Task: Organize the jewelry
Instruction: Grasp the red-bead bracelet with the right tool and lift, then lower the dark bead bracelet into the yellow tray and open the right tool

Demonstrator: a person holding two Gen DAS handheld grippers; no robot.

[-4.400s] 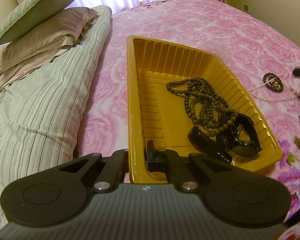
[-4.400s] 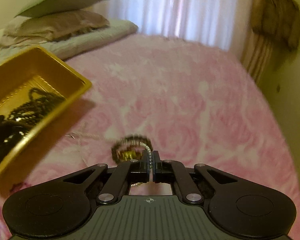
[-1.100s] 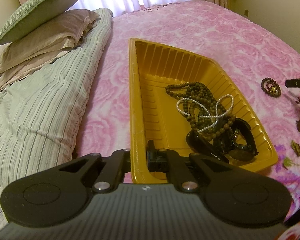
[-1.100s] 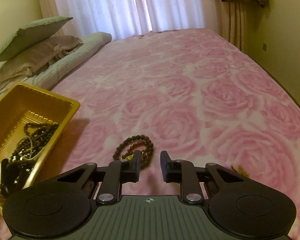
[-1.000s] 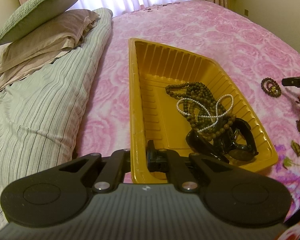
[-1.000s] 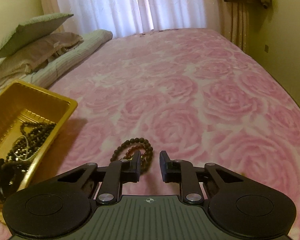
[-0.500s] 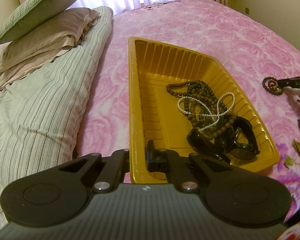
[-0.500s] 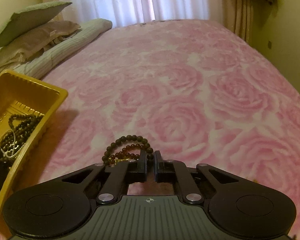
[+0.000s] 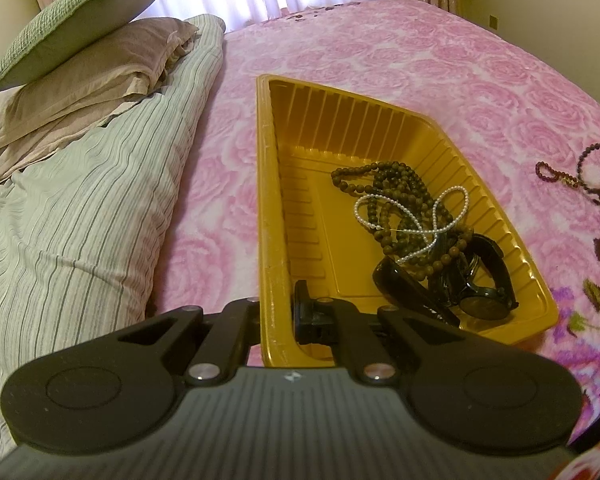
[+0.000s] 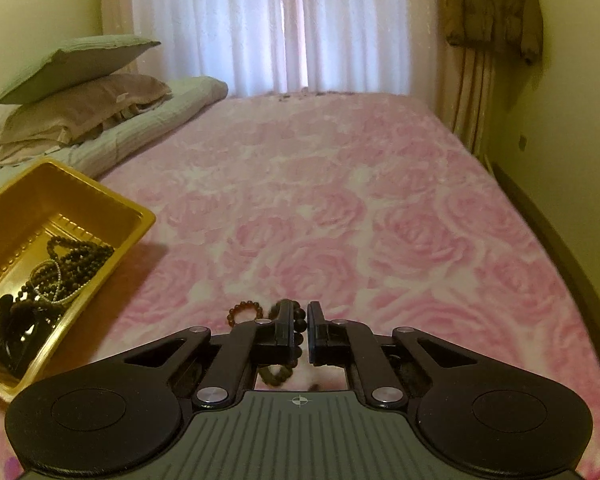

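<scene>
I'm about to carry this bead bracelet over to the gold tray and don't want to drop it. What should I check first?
1. Right gripper jaws closed on the dark bead bracelet: ok.
2. Whole bracelet off the bedspread: cannot tell; a reddish bead strand trails to one side.
3. Left gripper clamped on the gold tray wall: ok.
4. Bare tray floor for a drop: ok, beside the brown bead necklace.
5. White pearl strand and black watch stay inside the tray: ok.
</scene>
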